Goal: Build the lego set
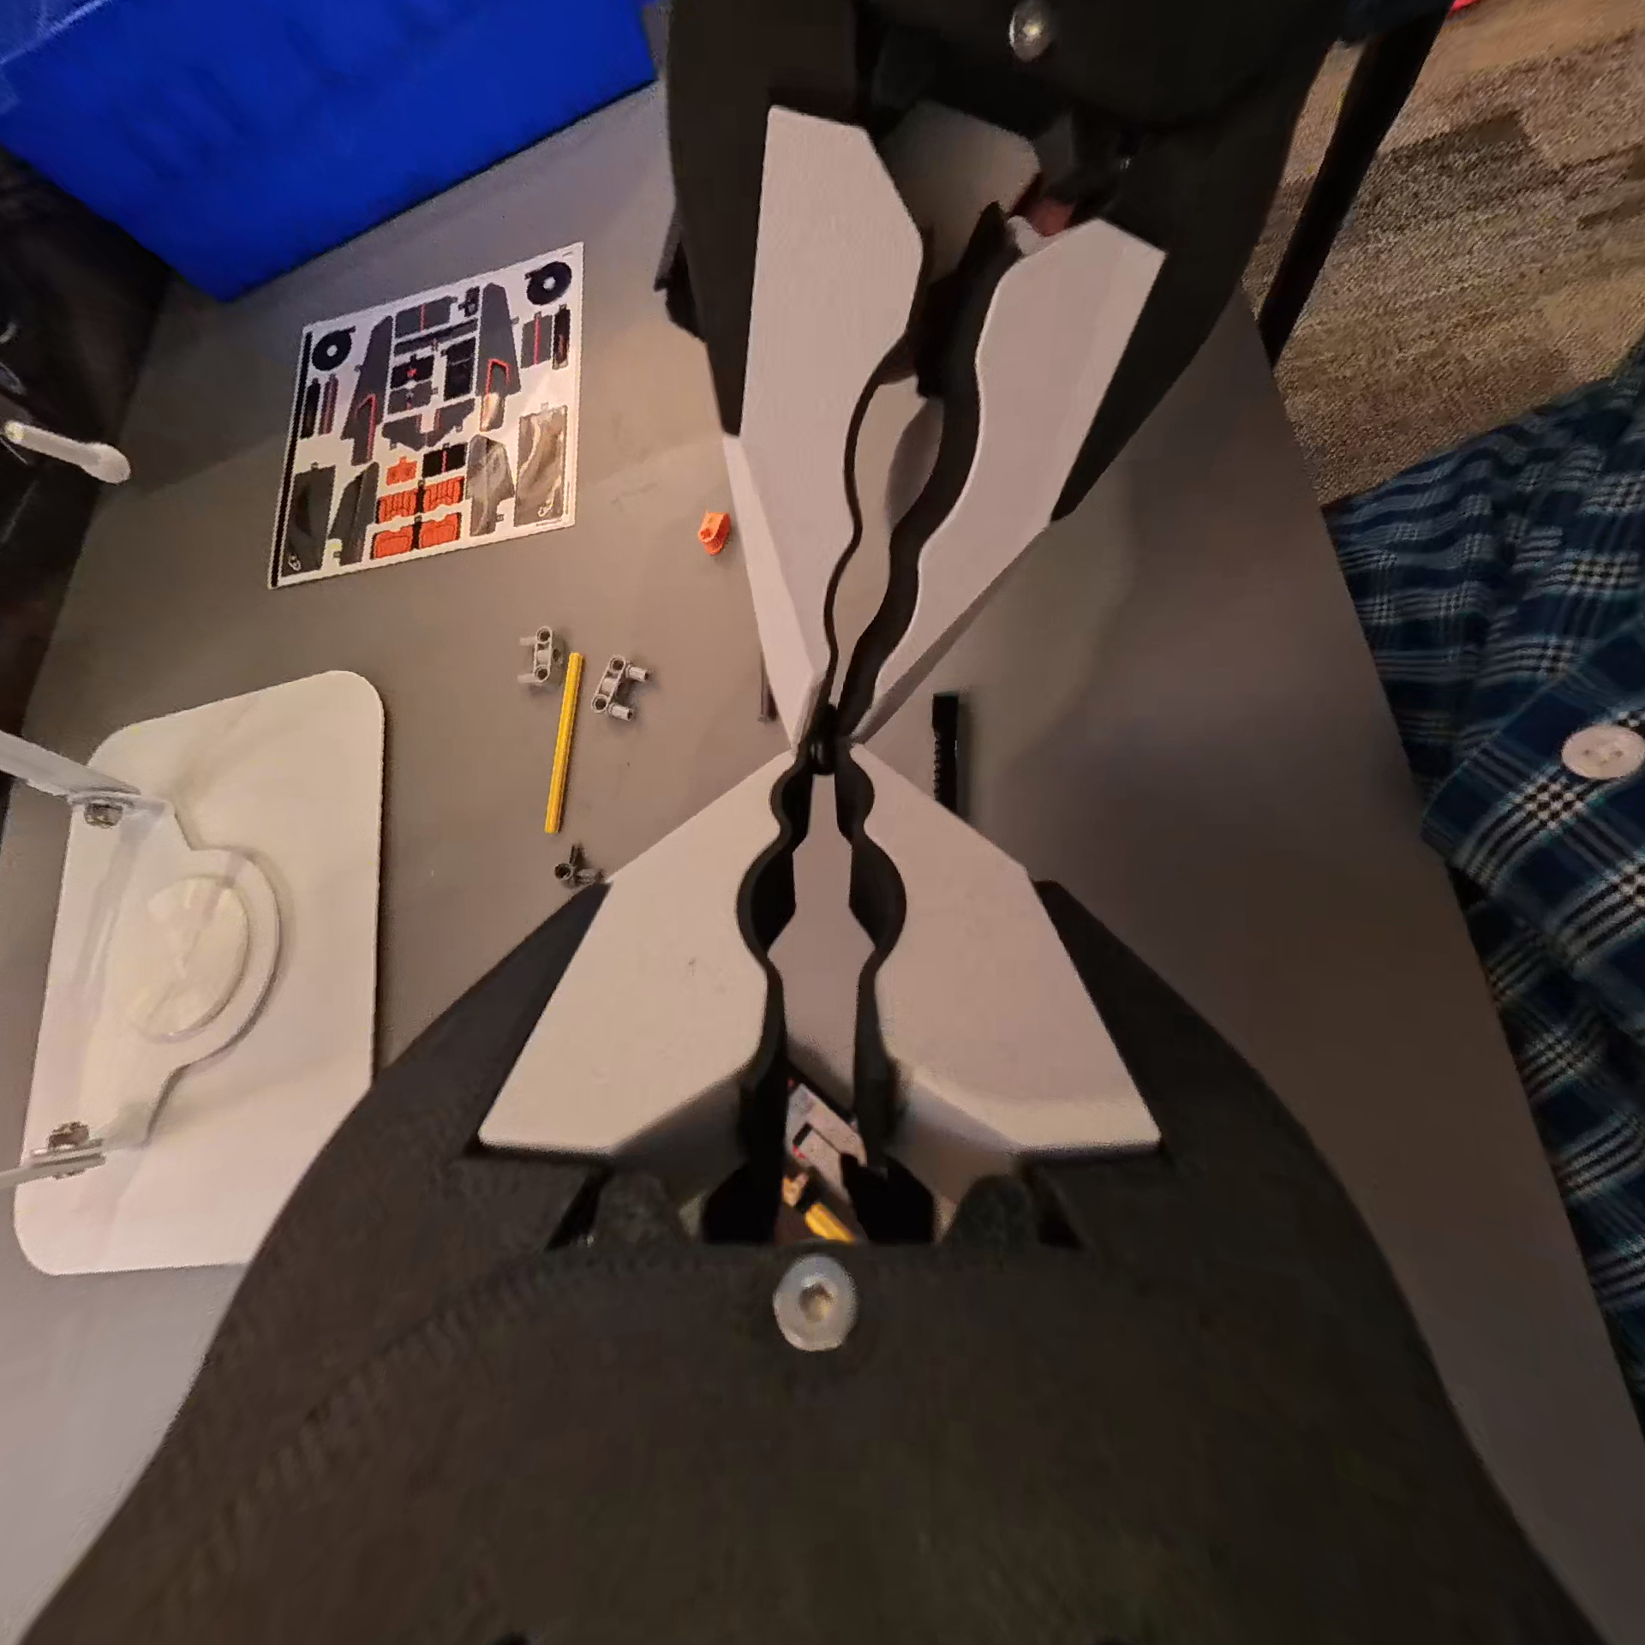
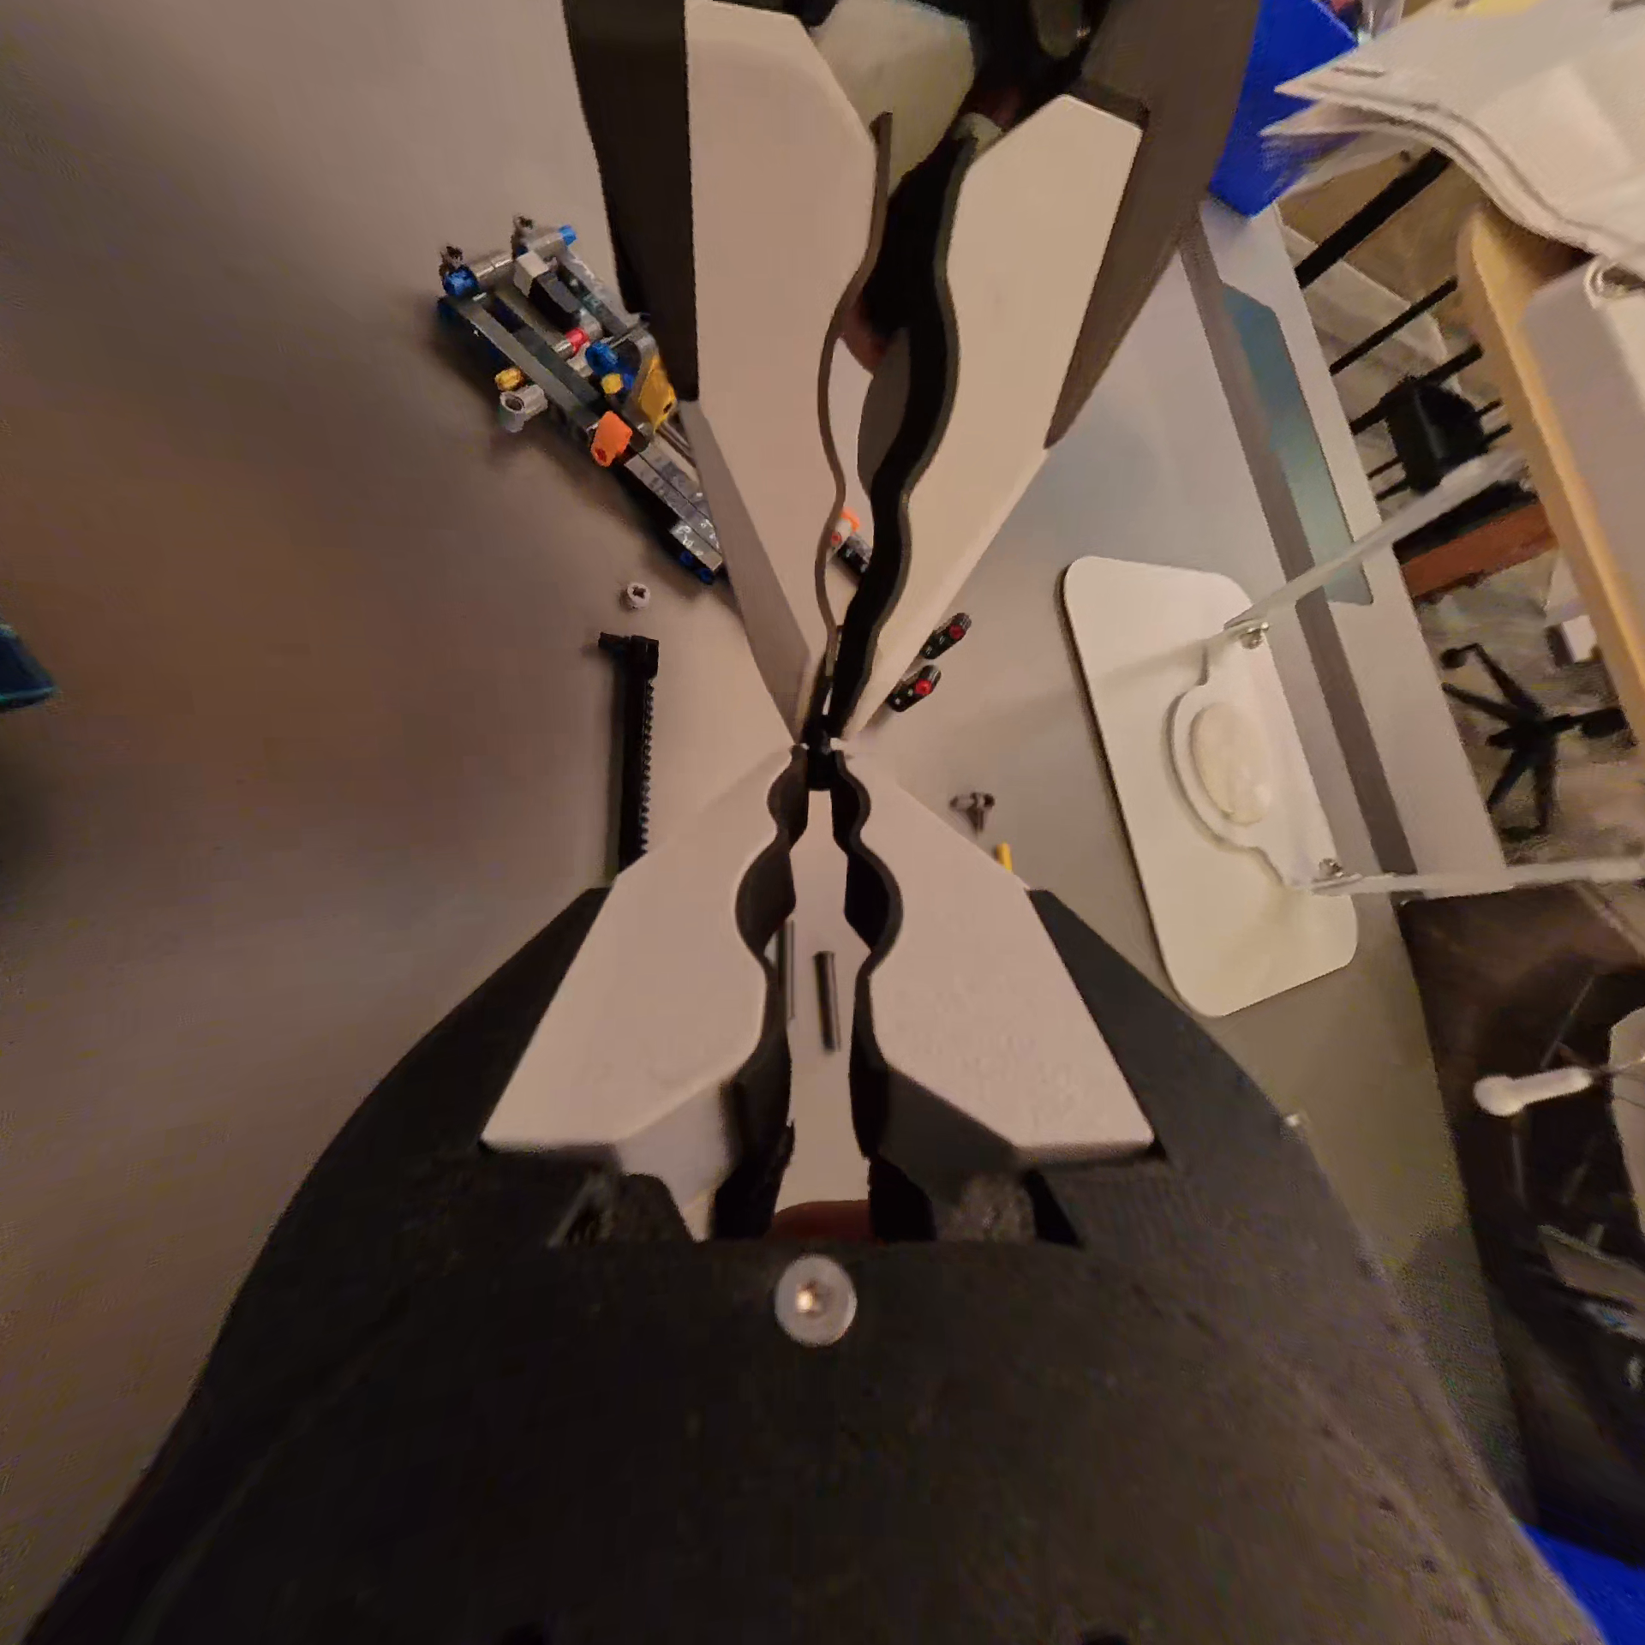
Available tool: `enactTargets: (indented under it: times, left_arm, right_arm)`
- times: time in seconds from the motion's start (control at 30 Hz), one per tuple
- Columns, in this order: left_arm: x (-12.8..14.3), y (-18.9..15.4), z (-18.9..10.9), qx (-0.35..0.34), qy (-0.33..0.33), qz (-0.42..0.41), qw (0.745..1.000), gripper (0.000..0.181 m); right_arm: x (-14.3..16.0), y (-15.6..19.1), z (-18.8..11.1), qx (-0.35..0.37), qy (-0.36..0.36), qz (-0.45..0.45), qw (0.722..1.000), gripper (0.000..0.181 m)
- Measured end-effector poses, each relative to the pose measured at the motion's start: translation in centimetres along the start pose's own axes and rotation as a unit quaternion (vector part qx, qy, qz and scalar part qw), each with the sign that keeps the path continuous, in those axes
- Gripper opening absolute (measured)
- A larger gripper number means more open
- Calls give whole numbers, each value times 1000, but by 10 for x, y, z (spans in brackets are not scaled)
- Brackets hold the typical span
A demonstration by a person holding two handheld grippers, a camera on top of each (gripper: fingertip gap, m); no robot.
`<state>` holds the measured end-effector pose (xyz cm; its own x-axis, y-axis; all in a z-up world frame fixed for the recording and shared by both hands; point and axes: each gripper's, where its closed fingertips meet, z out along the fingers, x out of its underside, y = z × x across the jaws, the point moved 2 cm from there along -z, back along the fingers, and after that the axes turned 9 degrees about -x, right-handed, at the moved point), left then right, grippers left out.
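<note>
My left gripper (image 1: 823, 767) and my right gripper (image 2: 817, 762) meet tip to tip above the grey table (image 1: 623, 890). Both are shut on a small black piece (image 1: 821, 746), pinched where the tips meet; it also shows in the right wrist view (image 2: 817, 746). What kind of piece it is cannot be told. The right gripper comes in from the top of the left wrist view (image 1: 837, 703), and the left gripper from the top of the right wrist view (image 2: 823, 703). A partly built grey assembly (image 2: 570, 356) with blue, yellow and orange parts lies on the table behind.
Loose parts lie on the table: a yellow axle (image 1: 563, 743), grey connectors (image 1: 619, 685), an orange piece (image 1: 712, 531), a black toothed rack (image 2: 636, 757), black axles (image 2: 828, 1001) and red-tipped pins (image 2: 935, 659). A sticker sheet (image 1: 427, 418), white pad (image 1: 205, 970) and blue bin (image 1: 311, 116) lie left. Both grippers' tips are close together, under 4 cm apart. Both grippers' tips are roughly 15 centimetres from the yellow axle (image 1: 563, 743).
</note>
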<state>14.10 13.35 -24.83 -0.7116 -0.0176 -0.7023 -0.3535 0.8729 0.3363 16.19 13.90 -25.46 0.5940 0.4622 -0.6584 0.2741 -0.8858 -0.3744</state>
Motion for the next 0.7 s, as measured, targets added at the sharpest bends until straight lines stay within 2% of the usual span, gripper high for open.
enactTargets:
  times: [0.03, 0.13, 0.27, 0.5, 0.53, 0.63, 0.7]
  left_arm:
    - [1, 0, 0, 2, 4, -7, 1000, 4]
    - [12, -6, 1, 25, 37, -37, 998, 16]
    - [29, -29, 18, 51, 87, -42, 994, 23]
    - [55, -35, 41, 21, 172, -18, 985, 12]
    - [54, -37, 42, 23, 173, -36, 984, 5]
    - [55, -37, 41, 3, 188, -87, 978, 6]
    - [56, -36, 41, -34, 202, -142, 968, 7]
  right_arm:
    - [2, 0, -2, -1, -2, 16, 1000, 1]
    - [16, 5, -12, -6, -8, 70, 997, 1]
    - [44, 21, -25, -12, 1, 136, 991, 2]
    - [65, 55, -25, -48, 20, 203, 978, 2]
    - [67, 56, -23, -49, 22, 212, 976, 1]
    - [71, 55, -19, -45, 20, 226, 973, 2]
    - [73, 52, -17, -38, 20, 235, 971, 2]
